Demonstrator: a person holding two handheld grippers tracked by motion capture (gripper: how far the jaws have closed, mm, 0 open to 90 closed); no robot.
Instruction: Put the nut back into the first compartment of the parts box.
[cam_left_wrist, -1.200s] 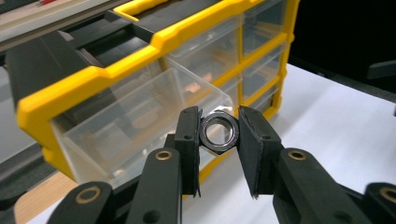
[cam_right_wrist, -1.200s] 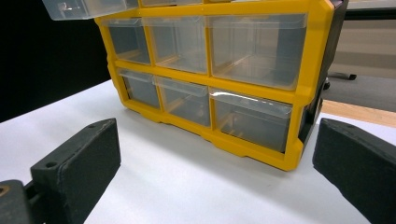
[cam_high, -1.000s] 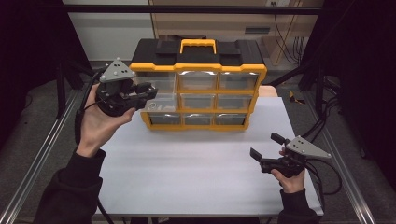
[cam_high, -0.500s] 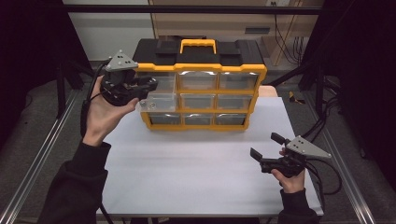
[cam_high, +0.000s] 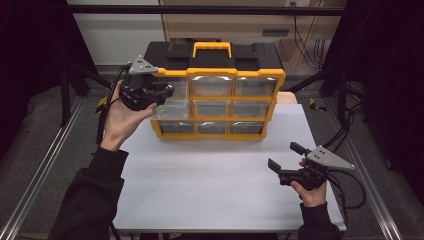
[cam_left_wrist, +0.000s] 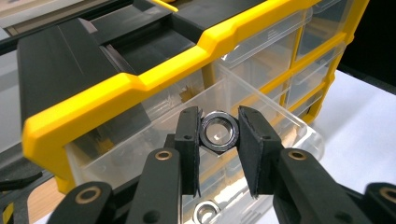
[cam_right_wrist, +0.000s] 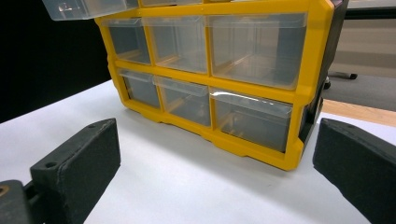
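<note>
Clamped in the left gripper, a steel hex nut sat pinched by its flats between the two black pads, held over the clear drawer that stood pulled out of the top-left slot of the yellow-and-black organizer. Another nut lay lower in that drawer. In the high view the left gripper hung at the organizer's left end, just beside the yellow frame.

The likeliest slip, judging from that pose, was the nut being let go too near the drawer's front lip, so that it struck the thin plastic wall and bounced out onto the white table. A bump of the jaws against the drawer's side could also jog it crooked in its slot. The grip rested on narrow flats only, so a tilt of the hand might let the nut twist loose.

Room was tight on that side: the yellow rim ran close above the drawer and the side walls stood near the jaws. Farther right, the table in front of the organizer lay bare and wide. There the right gripper rested low near the table's right edge, its jaws spread wide with nothing between them, well apart from the organizer's lower drawers.
</note>
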